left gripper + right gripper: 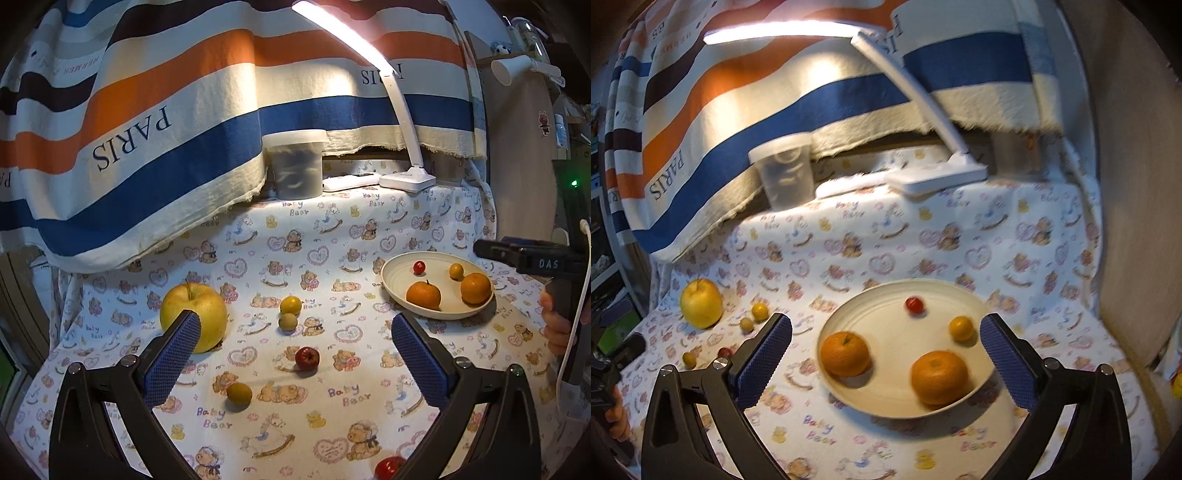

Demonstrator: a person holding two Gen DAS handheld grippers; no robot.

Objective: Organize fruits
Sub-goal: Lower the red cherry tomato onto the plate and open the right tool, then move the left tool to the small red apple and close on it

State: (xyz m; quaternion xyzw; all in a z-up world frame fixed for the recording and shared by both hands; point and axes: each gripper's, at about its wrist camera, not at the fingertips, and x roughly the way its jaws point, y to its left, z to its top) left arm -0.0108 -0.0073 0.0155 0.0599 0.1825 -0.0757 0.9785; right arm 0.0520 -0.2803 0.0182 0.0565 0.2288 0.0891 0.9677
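A cream plate [391, 275] [886, 402] holds two oranges [423, 294] [844, 353], a small yellow fruit [961, 328] and a small red fruit [915, 304]. On the cloth lie a yellow apple [192, 314] [701, 302], a small red fruit [307, 358], and small yellow fruits [290, 305] [239, 394]. My left gripper [295, 352] is open and empty above the loose fruits. My right gripper [886, 352] is open and empty above the plate; it also shows at the right edge of the left wrist view [480, 248].
A white desk lamp [406, 179] and a clear lidded tub [295, 166] stand at the back of the table. A striped PARIS blanket [147, 140] hangs behind. Another red fruit [388, 467] lies at the near edge. A wooden panel [1137, 221] stands on the right.
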